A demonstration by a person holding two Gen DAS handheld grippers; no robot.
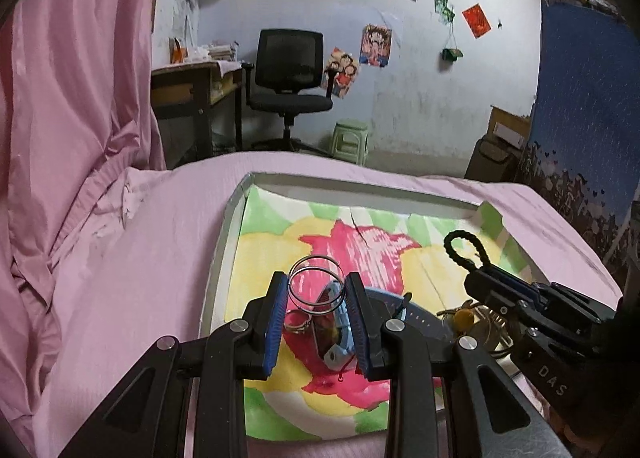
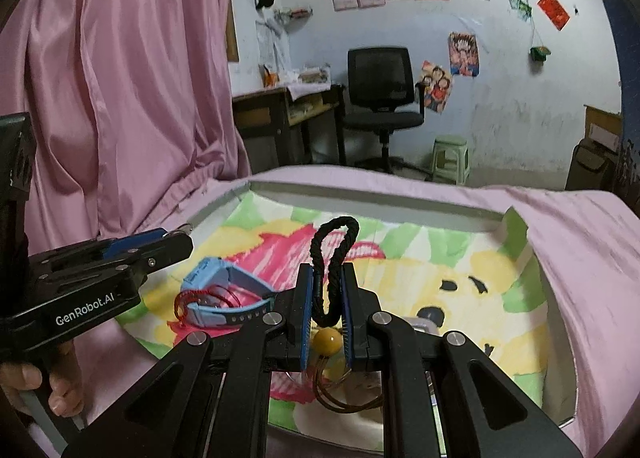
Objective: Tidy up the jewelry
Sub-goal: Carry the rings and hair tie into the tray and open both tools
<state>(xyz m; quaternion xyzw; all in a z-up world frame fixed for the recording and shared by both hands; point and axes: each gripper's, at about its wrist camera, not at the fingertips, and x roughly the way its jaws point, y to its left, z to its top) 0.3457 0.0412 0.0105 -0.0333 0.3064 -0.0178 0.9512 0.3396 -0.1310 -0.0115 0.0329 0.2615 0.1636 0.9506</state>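
Observation:
My left gripper is shut on a pair of silver hoop rings and holds them above the tray. Below them lie a light blue watch and a small ring on the tray's painted liner. My right gripper is shut on a black braided cord with a yellow bead; the loop stands up between the fingers. The watch lies left of it with a red thread loop. The right gripper also shows in the left wrist view.
The tray sits on a bed with a pink sheet. A pink curtain hangs at the left. More thin bangles lie under the right gripper. A desk, an office chair and a green stool stand beyond the bed.

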